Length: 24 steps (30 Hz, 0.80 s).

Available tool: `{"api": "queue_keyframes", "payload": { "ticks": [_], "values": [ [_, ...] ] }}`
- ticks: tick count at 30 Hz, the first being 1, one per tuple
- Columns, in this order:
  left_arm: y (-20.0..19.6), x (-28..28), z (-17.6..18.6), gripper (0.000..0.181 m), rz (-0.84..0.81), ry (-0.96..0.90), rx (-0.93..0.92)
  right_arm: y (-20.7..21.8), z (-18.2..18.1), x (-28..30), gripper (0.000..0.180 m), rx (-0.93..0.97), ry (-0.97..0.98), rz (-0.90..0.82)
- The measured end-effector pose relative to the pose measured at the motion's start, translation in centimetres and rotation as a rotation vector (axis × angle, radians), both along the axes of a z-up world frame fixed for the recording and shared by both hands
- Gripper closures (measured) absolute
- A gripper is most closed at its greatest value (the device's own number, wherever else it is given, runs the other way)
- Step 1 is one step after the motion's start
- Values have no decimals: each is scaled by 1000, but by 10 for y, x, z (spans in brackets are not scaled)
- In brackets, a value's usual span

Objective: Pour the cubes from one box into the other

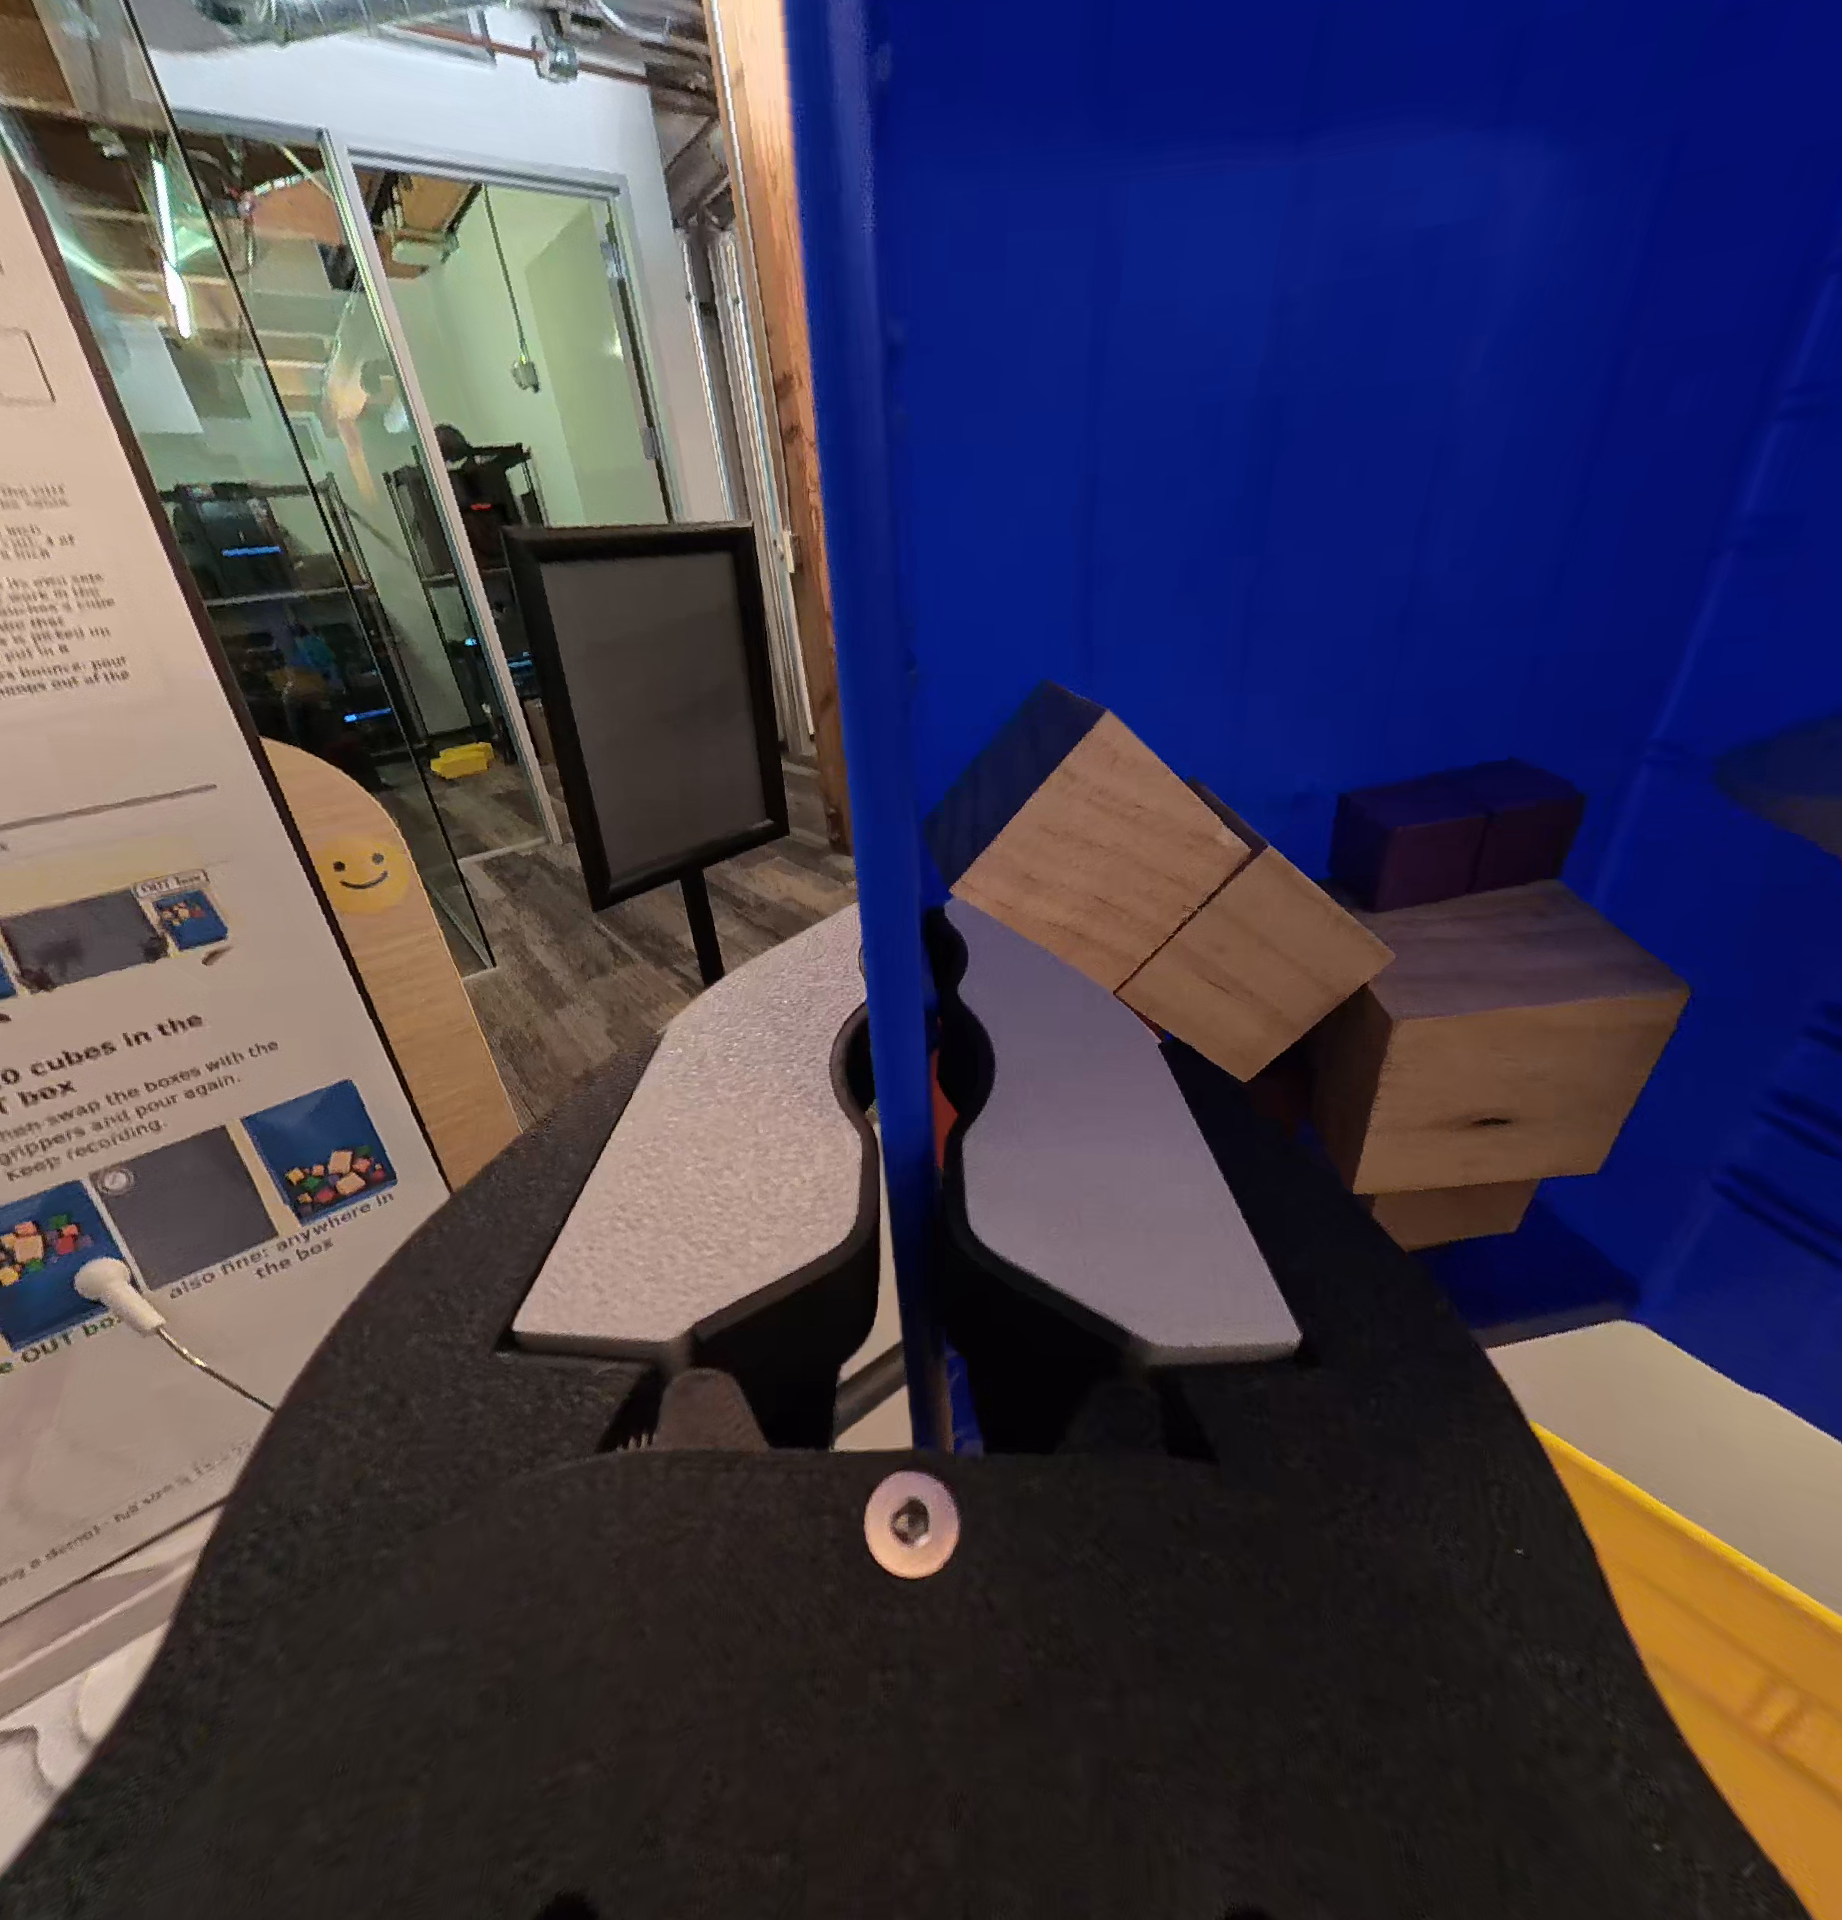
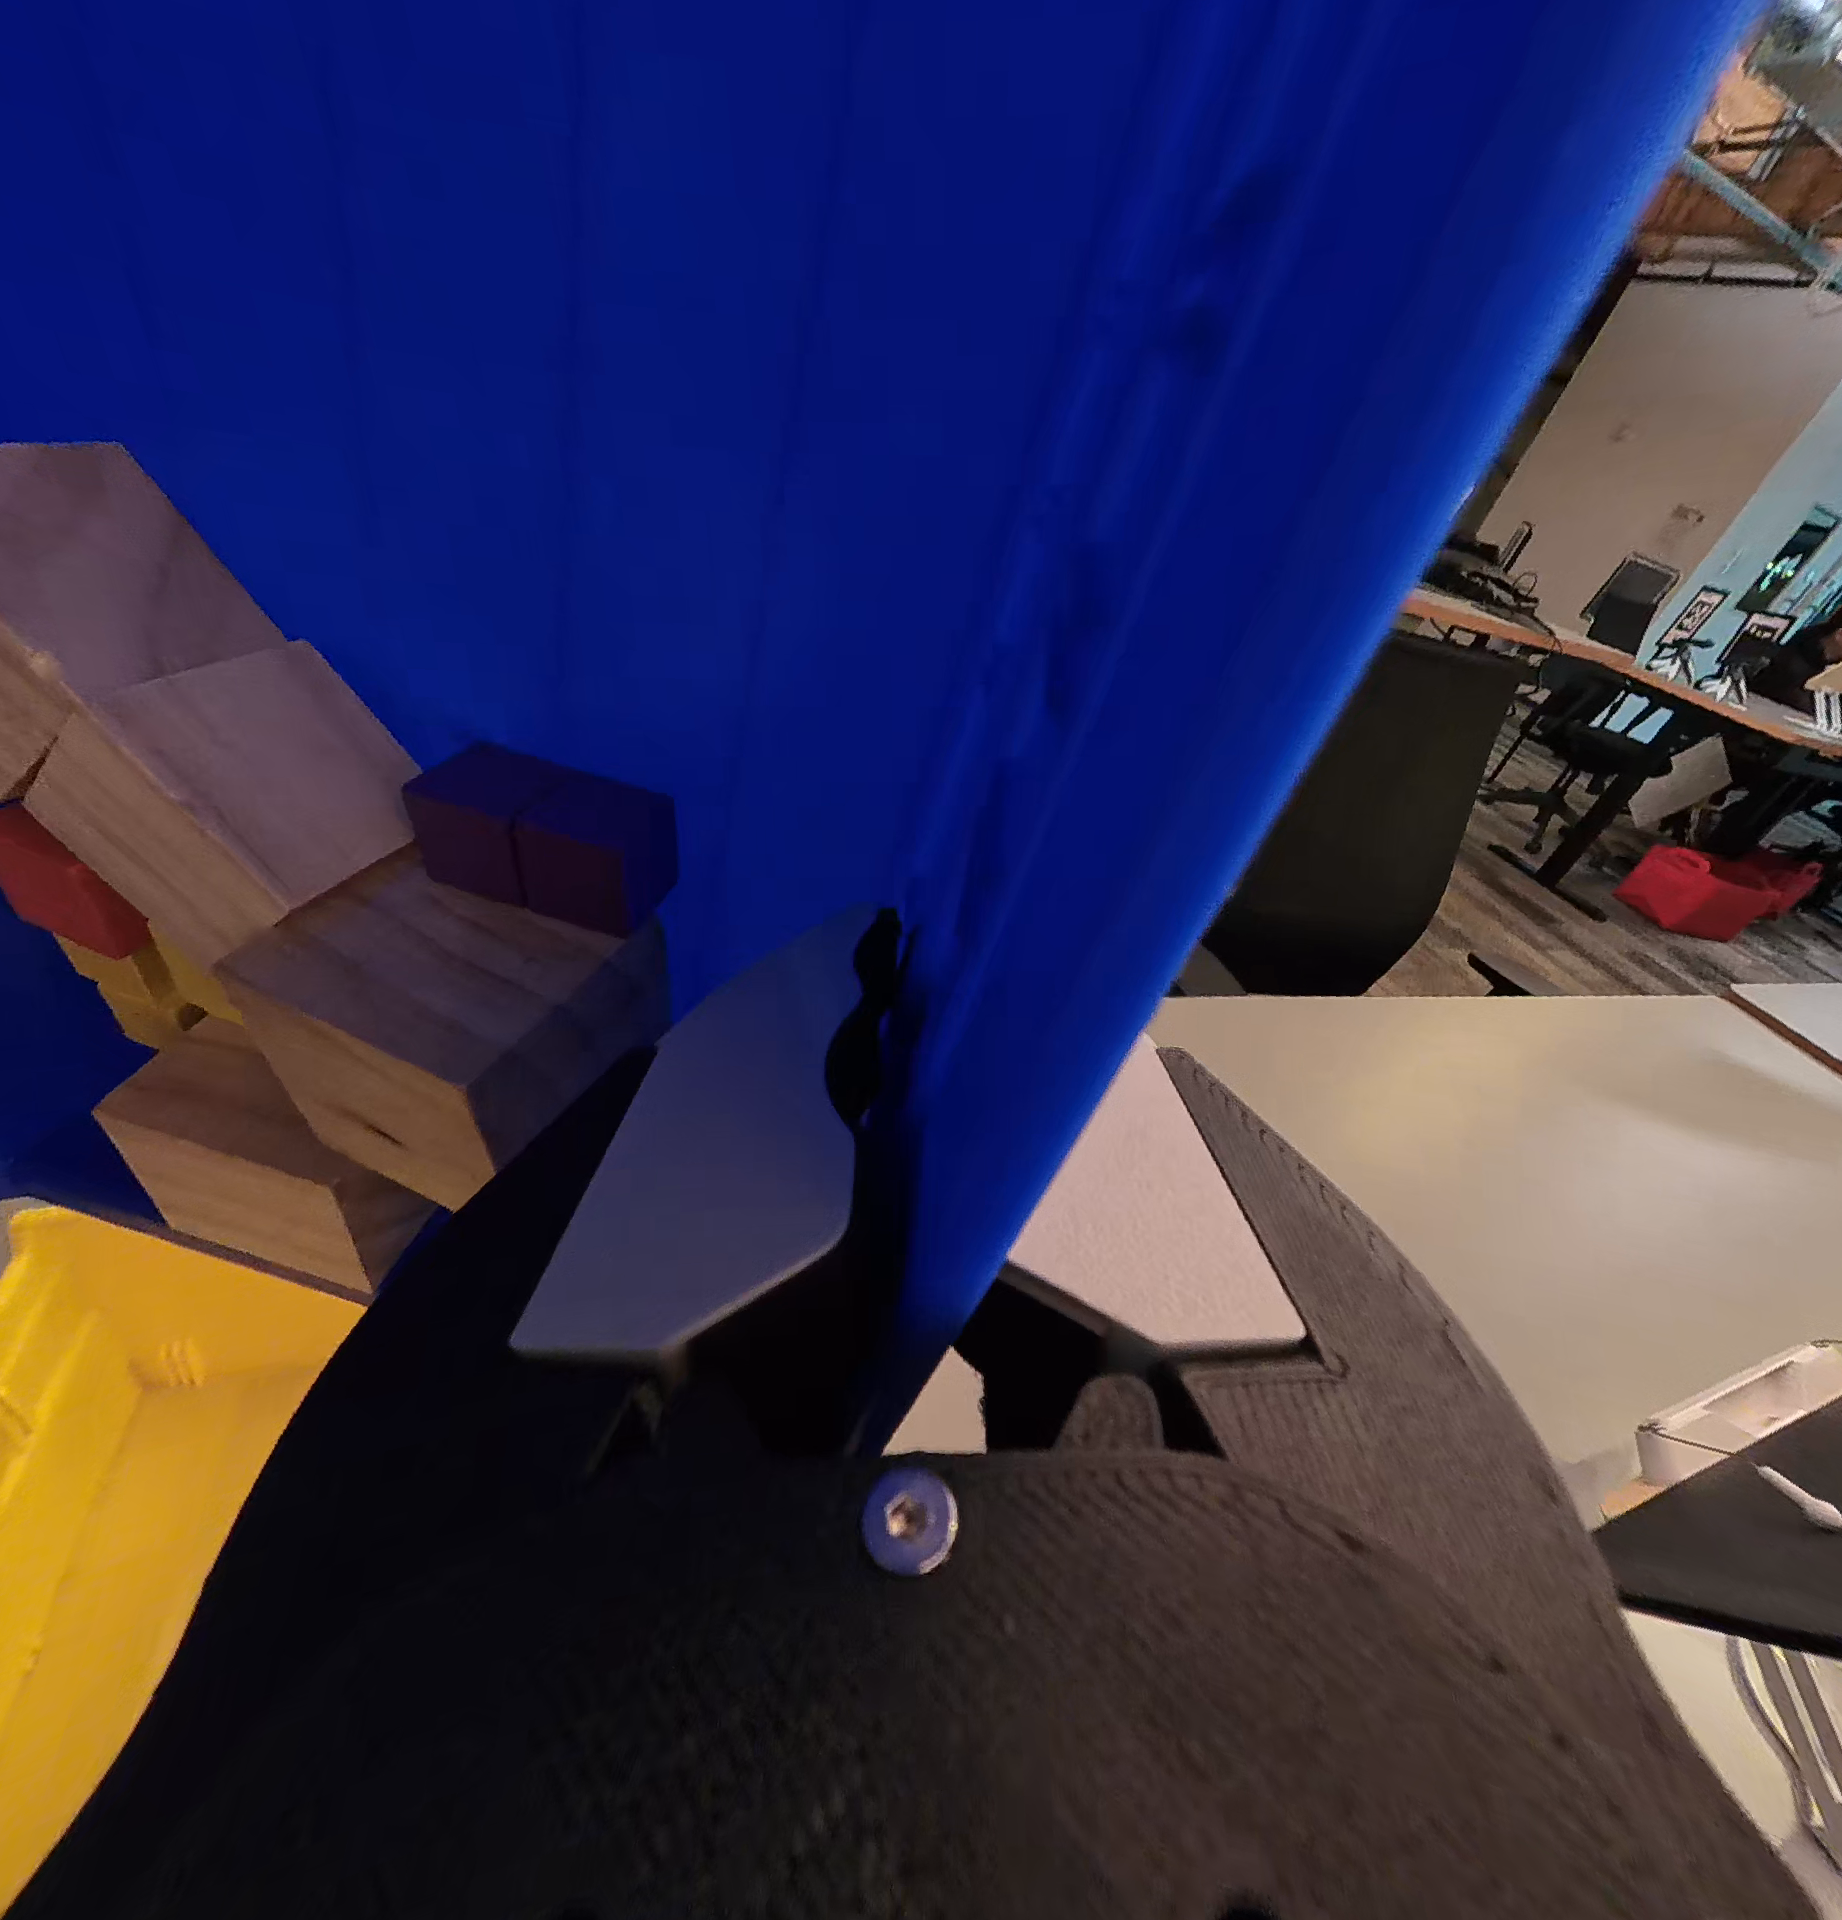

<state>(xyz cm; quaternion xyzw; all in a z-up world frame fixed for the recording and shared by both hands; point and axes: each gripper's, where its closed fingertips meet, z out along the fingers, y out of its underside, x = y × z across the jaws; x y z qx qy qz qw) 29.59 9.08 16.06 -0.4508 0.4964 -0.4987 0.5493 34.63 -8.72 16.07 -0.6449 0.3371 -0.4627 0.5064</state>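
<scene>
The blue box (image 1: 1364,416) is tipped up on edge, its inner walls filling the right half of the left wrist view and most of the upper left of the right wrist view (image 2: 792,416). Inside it a heap of cubes is gathered at its lower end: two pale wooden cubes (image 1: 1166,894) lie tilted side by side at centre right, a bigger wooden cube (image 1: 1488,1049) with a small dark hole sits just right of them, and two purple cubes (image 1: 1457,831) rest touching above it. In the right wrist view the same heap shows at the left edge, with a red cube (image 2: 55,883) and yellow cubes (image 2: 148,987) wedged under the wooden ones.

The yellow box (image 1: 1748,1704) lies below the blue one, in the lower right corner of the left view and the lower left corner of the right view (image 2: 86,1507), on a white bench (image 2: 1519,1143).

At the left of the left view stands a printed instruction board (image 1: 117,935), with a black-framed sign on a stand (image 1: 657,707) and glass partitions behind it. At the right of the right view are a black chair (image 2: 1353,821), a red bag (image 2: 1717,888) on the floor and long desks.

The left gripper (image 1: 901,1039) has its jaws pressed onto the blue box's side wall, one finger outside, one inside beside the wooden cubes. The right gripper (image 2: 896,1039) pinches the opposite wall the same way, its jaws closed tight on the plastic.
</scene>
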Motion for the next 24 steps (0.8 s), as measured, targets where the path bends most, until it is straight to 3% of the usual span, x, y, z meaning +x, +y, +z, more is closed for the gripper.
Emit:
{"api": "queue_keyframes", "payload": {
  "ticks": [14, 24],
  "values": [
    [-8, -4, 14, 175, 14, -30, 57, -7, 2, -3, 171, 83, -30, 2],
    [-10, -1, -35, 176, 16, 59, 62, -8, -56, -1, 171, 105, 73, 1]
  ]
}}
